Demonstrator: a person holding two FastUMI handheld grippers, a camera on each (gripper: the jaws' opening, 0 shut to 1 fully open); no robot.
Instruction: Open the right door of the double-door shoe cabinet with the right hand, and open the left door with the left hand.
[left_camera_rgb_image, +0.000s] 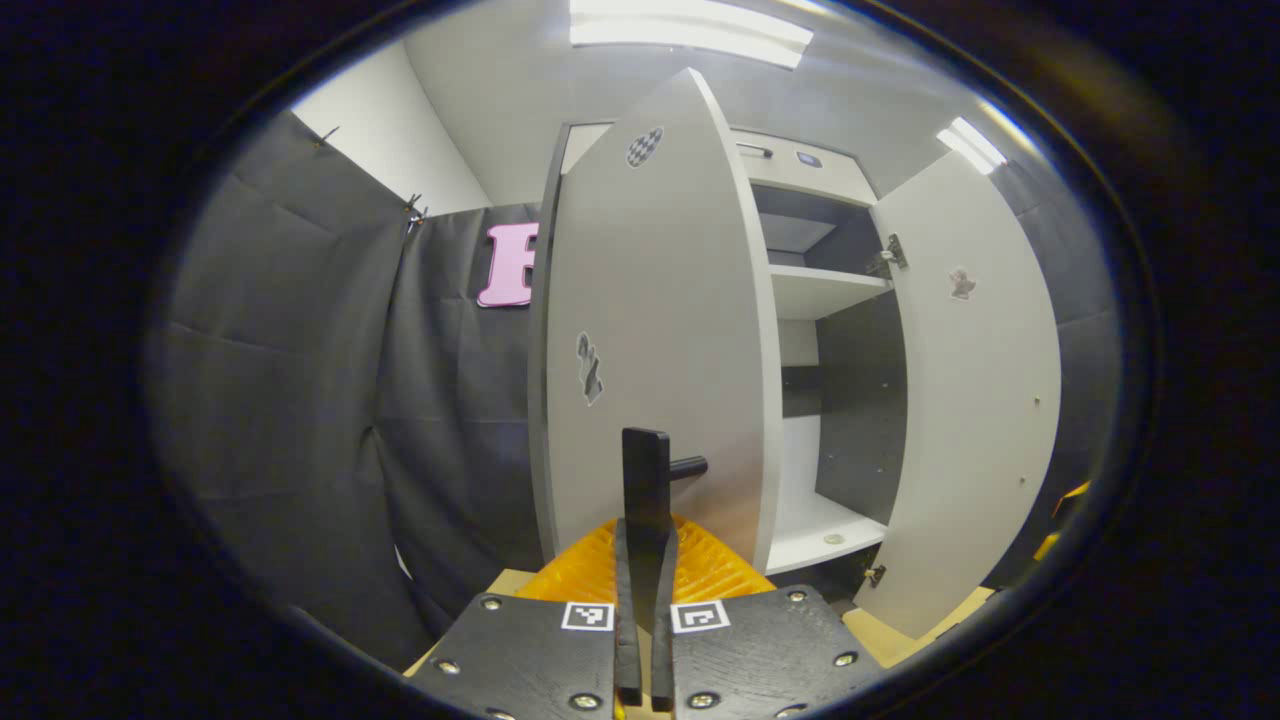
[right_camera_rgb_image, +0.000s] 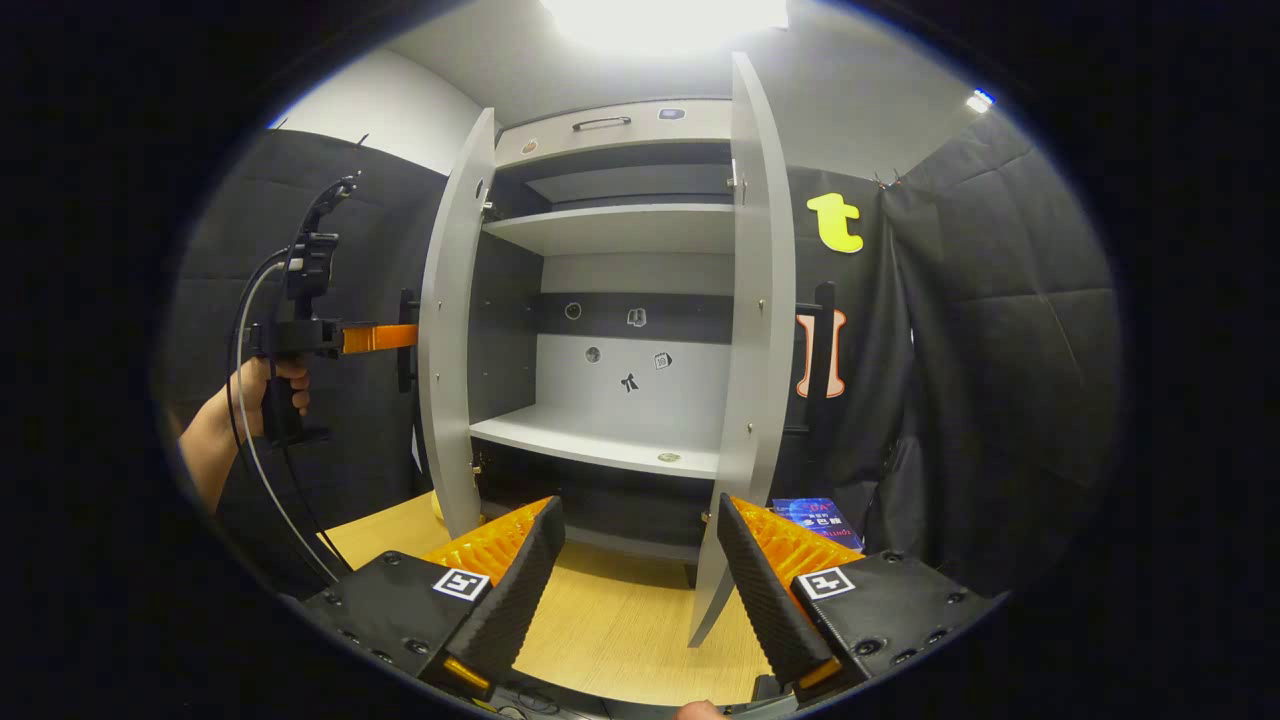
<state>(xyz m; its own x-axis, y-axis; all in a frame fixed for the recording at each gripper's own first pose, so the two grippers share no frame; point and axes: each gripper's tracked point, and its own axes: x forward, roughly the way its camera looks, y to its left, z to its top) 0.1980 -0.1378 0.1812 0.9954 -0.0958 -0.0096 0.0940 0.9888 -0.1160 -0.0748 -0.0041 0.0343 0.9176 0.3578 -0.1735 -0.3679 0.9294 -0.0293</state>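
Both doors of the shoe cabinet (right_camera_rgb_image: 620, 300) stand swung wide. The left gripper (left_camera_rgb_image: 645, 560) is clamped on the black handle (left_camera_rgb_image: 648, 480) of the left door (left_camera_rgb_image: 650, 330); seen from the right gripper view, a hand (right_camera_rgb_image: 275, 385) holds it out at that door's edge. The right gripper (right_camera_rgb_image: 635, 570) hangs released, jaws spread, facing the shelves beside the right door (right_camera_rgb_image: 755, 330). I judge the opening step nearly complete; next the left fingers need only let go and draw back.

Matt smooth cabinet doors (right_camera_rgb_image: 455, 330), wood-grain floor (right_camera_rgb_image: 610, 610), quilted cloth wall (right_camera_rgb_image: 1000, 380)
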